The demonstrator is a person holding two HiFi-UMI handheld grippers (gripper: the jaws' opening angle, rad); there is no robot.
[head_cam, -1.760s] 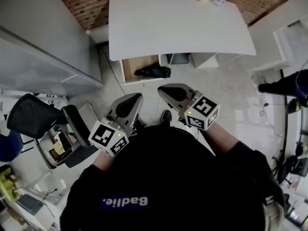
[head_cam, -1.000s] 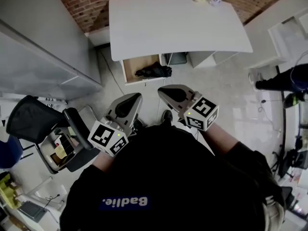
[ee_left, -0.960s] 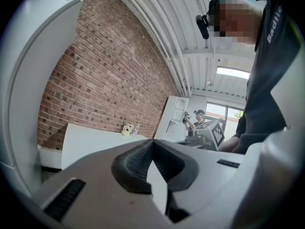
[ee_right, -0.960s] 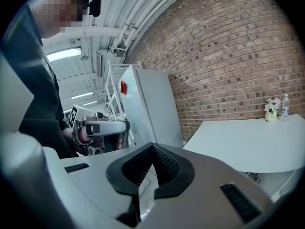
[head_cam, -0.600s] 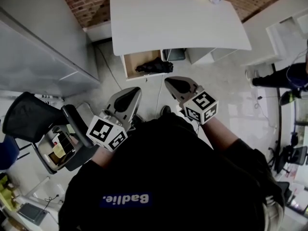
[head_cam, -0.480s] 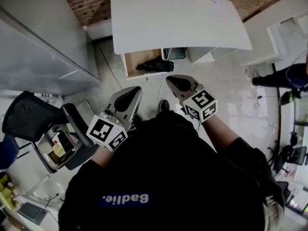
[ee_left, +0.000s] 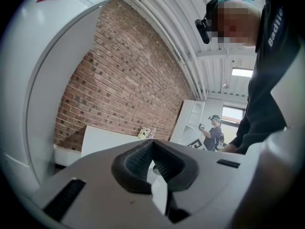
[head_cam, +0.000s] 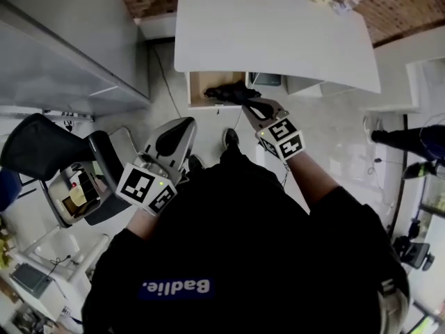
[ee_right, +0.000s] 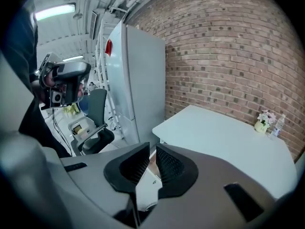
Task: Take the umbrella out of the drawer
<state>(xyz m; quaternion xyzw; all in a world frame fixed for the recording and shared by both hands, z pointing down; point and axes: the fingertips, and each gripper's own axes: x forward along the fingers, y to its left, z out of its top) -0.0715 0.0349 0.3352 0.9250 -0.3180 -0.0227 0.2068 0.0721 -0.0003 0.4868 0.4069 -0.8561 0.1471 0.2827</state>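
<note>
Umbrella [head_cam: 224, 92] — in drawer [head_cam: 198, 86], beyond empty, opening right fingers [head_cam: 252, 108].

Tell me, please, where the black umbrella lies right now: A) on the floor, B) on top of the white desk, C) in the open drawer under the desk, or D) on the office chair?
C: the umbrella lies inside the open drawer that sticks out from under the desk.

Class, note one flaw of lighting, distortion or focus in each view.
Head view: dim; the wide lens bows the white table, and the umbrella is a featureless dark shape in the drawer. Left gripper view: fisheye curves the brick wall; the window glares. Right gripper view: the ceiling light is blown out.
</note>
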